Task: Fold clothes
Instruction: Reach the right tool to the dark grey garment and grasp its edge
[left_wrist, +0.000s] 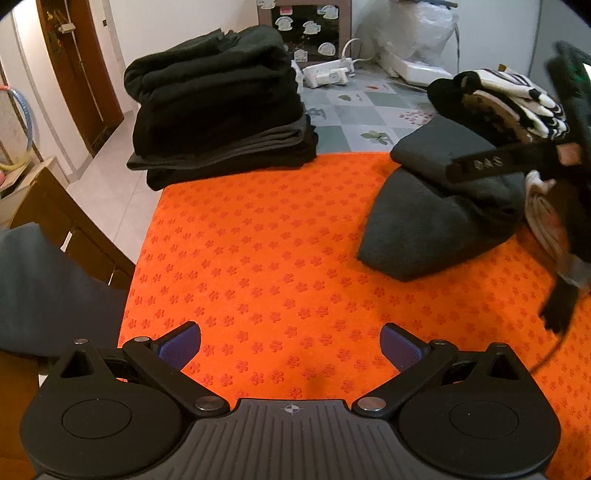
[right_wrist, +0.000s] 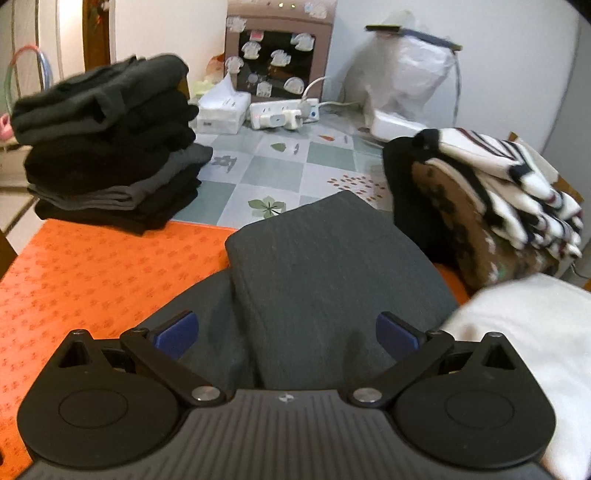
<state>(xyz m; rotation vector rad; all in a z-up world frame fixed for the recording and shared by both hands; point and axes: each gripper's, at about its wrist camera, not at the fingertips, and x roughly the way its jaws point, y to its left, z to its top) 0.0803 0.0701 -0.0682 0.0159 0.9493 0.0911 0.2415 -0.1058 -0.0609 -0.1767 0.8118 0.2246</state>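
A good share of the folding is looking finished: a tall stack of dark folded clothes is sitting at the far left corner of the orange mat, partly on the checked tablecloth beyond it, and a folded grey garment is lying at the mat's far right edge. What is left, I would judge, is the unfolded pile of striped and patterned clothes leaning just behind the grey garment, and a white piece beside it at the right. The left gripper is hovering over bare mat near the front edge, its jaws spread wide and holding nothing. The right gripper is hanging over the grey garment, jaws also wide apart and gripping nothing; whether its pads are touching the cloth I cannot tell. In the left view the right gripper itself is showing only as a dark blur at the right edge, with something pale behind it that I cannot make out. The white piece is being cut off by the picture's edge, so its shape and state of folding are staying unclear.
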